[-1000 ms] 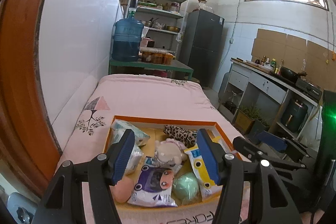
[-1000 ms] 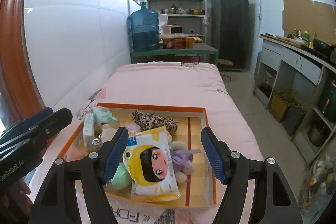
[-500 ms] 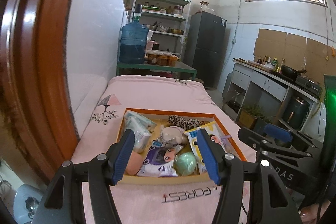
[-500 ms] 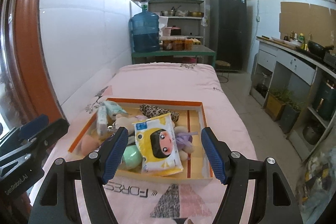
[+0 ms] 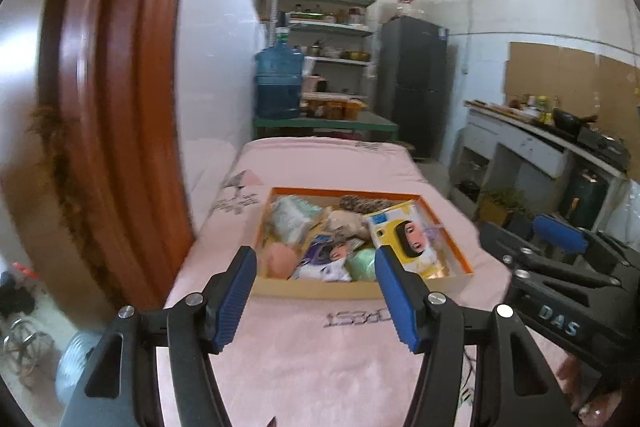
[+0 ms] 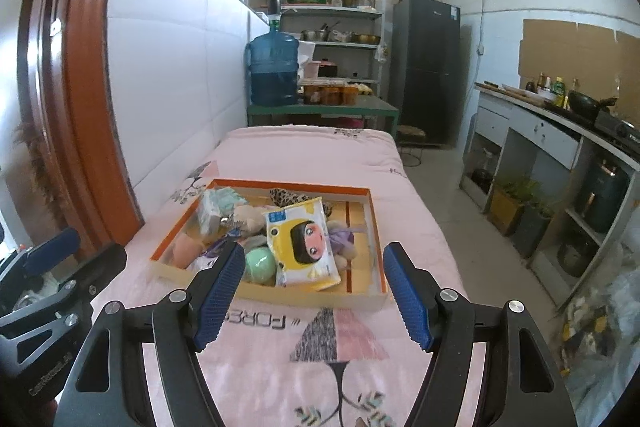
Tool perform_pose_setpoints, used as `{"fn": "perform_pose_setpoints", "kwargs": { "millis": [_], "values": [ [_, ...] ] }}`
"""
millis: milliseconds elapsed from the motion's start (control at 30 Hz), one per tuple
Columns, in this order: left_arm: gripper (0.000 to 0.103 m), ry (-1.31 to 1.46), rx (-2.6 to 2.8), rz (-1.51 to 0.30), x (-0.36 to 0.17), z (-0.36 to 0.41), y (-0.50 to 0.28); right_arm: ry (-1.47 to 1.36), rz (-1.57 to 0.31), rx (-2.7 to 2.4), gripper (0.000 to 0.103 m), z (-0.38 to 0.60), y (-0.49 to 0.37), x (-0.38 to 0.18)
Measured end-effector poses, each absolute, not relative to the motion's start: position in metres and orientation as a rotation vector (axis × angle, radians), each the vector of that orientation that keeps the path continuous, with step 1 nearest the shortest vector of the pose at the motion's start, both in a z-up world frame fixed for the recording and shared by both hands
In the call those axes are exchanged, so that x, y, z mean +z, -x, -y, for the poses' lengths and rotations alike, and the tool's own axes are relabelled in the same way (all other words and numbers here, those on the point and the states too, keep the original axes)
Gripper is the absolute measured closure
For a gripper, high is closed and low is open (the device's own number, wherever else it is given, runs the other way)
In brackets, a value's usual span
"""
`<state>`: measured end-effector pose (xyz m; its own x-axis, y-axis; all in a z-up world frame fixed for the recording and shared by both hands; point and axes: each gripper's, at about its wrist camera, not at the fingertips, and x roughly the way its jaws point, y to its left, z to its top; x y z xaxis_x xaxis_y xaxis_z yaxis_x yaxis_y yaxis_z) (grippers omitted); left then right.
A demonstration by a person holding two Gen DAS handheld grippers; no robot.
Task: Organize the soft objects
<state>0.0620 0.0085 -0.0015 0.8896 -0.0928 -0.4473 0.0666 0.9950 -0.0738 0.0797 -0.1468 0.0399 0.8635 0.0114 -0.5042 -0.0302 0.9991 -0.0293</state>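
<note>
Left claw (image 5: 316, 291) and right claw (image 6: 314, 293), both open and empty, above the pink bed (image 6: 312, 155); orange-rimmed tray (image 6: 370, 223) of soft objects just ahead.

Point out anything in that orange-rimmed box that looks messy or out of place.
The soft items are heaped in the left part of the orange-rimmed cardboard box. The yellow tissue pack with a cartoon face lies askew on top of the purple plush toy; the right compartment stays nearly bare. Nothing looks spilled or damaged.
</note>
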Motion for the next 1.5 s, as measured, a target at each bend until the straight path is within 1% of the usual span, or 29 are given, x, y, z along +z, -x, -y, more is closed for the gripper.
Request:
{"fn": "perform_pose_setpoints", "kwargs": {
  "millis": [200,500,1500],
  "values": [
    [0.042,0.04,0.036,-0.456,-0.001,-0.008,-0.033,0.03,-0.521,-0.008,0.03,0.146,-0.047,0.041],
    [0.042,0.034,0.015,-0.461,0.001,-0.002,-0.006,0.027,-0.489,-0.037,0.029,0.146,-0.007,0.043],
    [0.042,0.04,0.017,-0.455,0.008,-0.001,-0.001,0.031,-0.521,-0.002,0.029,0.138,-0.002,0.039]
  ]
}}
